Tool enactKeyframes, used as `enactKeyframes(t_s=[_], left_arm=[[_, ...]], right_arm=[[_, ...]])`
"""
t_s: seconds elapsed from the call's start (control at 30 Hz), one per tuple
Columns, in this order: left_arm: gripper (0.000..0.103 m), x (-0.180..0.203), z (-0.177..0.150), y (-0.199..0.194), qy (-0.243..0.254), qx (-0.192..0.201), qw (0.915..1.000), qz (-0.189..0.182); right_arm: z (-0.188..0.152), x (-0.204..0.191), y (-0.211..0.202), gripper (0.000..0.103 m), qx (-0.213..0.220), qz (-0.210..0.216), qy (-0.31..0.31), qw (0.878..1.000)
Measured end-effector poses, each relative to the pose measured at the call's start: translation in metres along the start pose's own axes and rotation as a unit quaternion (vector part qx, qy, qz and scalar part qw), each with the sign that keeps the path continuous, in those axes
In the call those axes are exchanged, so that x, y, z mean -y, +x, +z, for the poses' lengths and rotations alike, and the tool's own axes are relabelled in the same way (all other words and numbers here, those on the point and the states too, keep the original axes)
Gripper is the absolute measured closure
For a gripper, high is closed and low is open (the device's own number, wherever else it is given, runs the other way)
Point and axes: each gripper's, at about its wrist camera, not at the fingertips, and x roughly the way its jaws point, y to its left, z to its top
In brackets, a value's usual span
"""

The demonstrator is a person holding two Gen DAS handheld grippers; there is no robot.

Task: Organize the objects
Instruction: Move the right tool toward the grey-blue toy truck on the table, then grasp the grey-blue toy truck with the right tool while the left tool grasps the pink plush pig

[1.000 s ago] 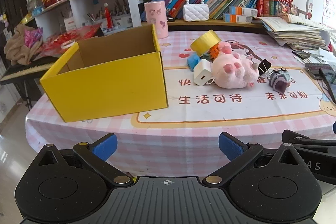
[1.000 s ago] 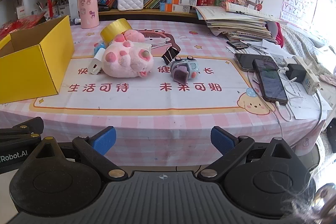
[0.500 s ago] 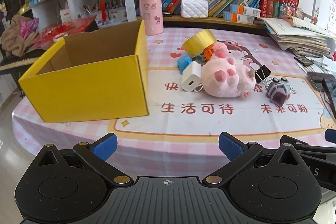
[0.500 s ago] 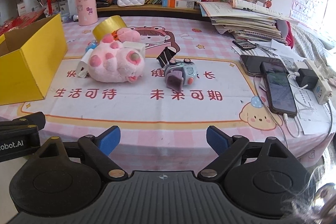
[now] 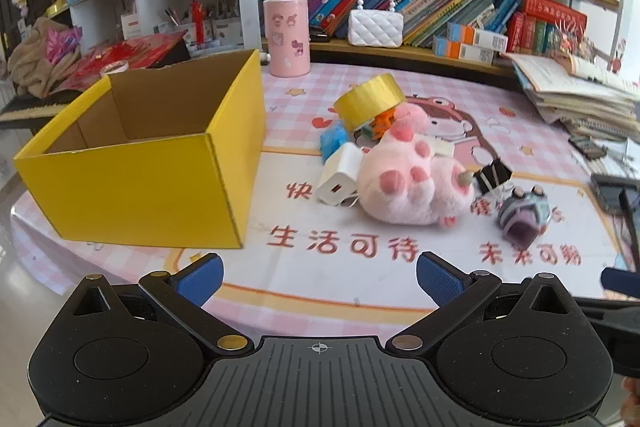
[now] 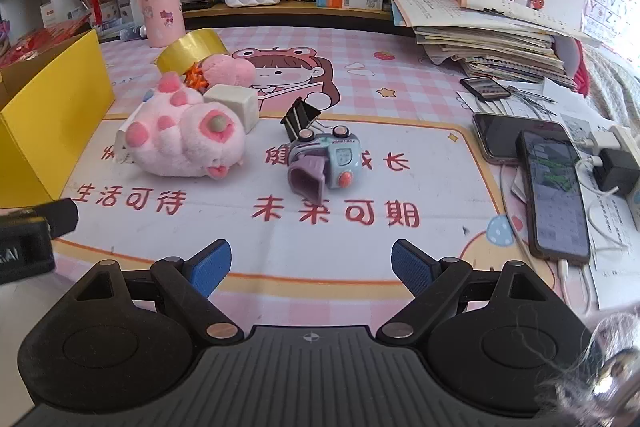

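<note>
An open, empty yellow cardboard box stands on the left of the table; its side shows in the right wrist view. To its right lies a pile: a pink plush toy, a yellow tape roll, a white charger, a black binder clip and a small purple-blue toy. My left gripper is open and empty above the table's front edge. My right gripper is open and empty, in front of the purple-blue toy.
A pink cup and a white purse stand at the back before shelves of books. Stacked papers, two phones and a power strip with cables lie on the right side of the table.
Both grippers have moved forward over the table toward the pile; the objects look larger and nearer. Nothing on the table has moved. Both stay open.
</note>
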Motion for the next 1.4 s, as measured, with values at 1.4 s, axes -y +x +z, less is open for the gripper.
enactKeyframes(t_s=[1.4], left_arm=[[0.0, 0.068, 0.054, 0.112, -0.097, -0.04, 0.9943, -0.021]], right_arm=[[0.036, 0.057, 0.049, 0.046, 0.03, 0.076, -0.043, 0.996]])
